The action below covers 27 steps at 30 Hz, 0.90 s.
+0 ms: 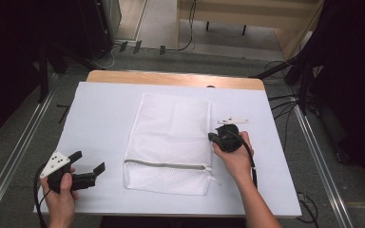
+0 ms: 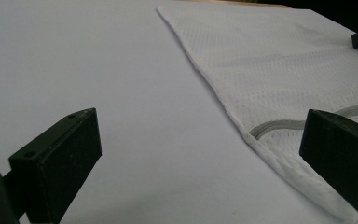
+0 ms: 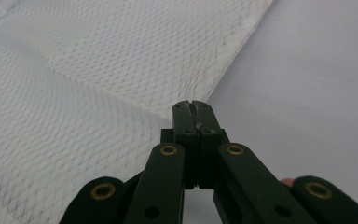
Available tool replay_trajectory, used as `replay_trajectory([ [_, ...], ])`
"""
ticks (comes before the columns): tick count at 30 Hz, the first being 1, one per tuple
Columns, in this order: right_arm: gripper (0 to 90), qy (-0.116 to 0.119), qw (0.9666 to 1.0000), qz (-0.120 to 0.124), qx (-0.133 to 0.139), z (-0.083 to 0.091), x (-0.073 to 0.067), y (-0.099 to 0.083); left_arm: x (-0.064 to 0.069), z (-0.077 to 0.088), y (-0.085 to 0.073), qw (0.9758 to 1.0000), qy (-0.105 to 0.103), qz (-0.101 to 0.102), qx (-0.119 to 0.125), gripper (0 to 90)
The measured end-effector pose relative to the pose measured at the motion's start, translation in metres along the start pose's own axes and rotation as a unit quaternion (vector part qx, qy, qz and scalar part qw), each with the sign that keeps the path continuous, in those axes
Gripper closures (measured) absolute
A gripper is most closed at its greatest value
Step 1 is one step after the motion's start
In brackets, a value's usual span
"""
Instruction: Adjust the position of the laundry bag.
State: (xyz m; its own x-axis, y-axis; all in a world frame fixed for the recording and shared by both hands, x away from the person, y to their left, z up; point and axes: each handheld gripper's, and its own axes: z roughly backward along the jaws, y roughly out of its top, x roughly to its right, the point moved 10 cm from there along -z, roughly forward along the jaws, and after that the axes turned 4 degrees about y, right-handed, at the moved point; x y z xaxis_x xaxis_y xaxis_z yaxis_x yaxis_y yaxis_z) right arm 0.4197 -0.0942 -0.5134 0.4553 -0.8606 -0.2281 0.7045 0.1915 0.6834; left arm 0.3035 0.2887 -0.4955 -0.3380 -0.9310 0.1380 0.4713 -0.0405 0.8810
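while left fingers (image 2: 56,163) gape beside the mesh bag (image 1: 171,142), right fingers (image 3: 186,126) meet at its edge.

Even overhead light on the white table (image 1: 100,118), soft faint shadows, dark room edges, no glare, near jaws blurred, mesh bag (image 3: 74,93) sharp.

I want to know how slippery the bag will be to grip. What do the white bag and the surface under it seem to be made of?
The bag looks like soft white mesh fabric, probably synthetic: the right gripper view shows an open net weave with a stitched hem. Its grey zipper looks like plastic or nylon, though that is unclear. The table cover is a smooth, matte white sheet, perhaps paper or board, over a wooden-looking tabletop.
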Motion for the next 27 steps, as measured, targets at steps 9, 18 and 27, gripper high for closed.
replay_trajectory([
  [9,90.0,-0.027,0.9996,-0.008,0.002,-0.002,0.028,0.007,0.004,-0.001,-0.001,1.0000,-0.004,-0.002,-0.002,0.0],
  [18,89.5,-0.052,0.9984,-0.020,0.008,0.000,0.053,0.005,0.008,-0.003,-0.002,1.0000,-0.006,-0.005,-0.005,0.0],
  [27,70.4,-0.041,0.9979,-0.032,0.040,0.015,0.058,0.009,0.009,-0.003,-0.003,1.0000,-0.006,-0.005,-0.006,0.0],
])
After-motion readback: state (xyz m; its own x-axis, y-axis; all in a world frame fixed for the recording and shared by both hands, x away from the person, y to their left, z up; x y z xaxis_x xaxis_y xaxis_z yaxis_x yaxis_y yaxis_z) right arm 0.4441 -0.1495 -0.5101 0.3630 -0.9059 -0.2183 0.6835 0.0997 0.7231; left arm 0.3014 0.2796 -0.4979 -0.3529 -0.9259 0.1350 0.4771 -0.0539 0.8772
